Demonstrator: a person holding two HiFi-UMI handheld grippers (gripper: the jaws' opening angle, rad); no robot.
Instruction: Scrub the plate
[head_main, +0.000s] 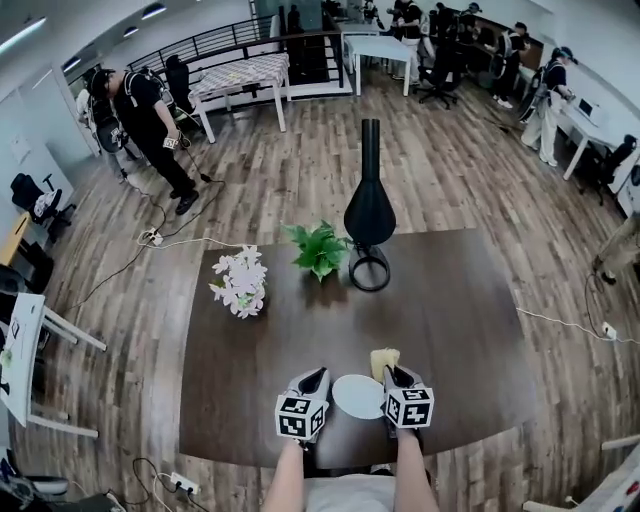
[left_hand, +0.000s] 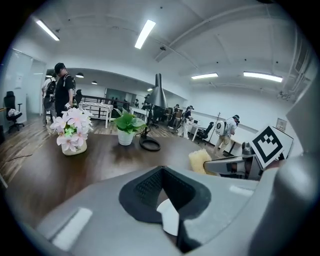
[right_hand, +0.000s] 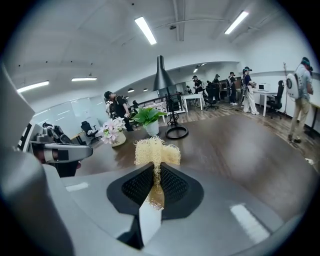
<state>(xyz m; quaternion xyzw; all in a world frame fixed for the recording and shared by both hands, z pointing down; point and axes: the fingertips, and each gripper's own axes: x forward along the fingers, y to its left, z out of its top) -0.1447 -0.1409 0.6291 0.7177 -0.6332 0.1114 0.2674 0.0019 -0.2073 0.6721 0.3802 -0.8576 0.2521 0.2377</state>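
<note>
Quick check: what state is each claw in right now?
Left claw: closed on the plate rim.
Right claw: closed, holding the sponge.

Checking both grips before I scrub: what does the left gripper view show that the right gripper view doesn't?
Left only: a look between the jaws of the left gripper, shut on the rim of the plate. Right only: a look between the jaws of the right gripper, shut on the sponge. Both: the sponge, flowers, plant, lamp and table.
</note>
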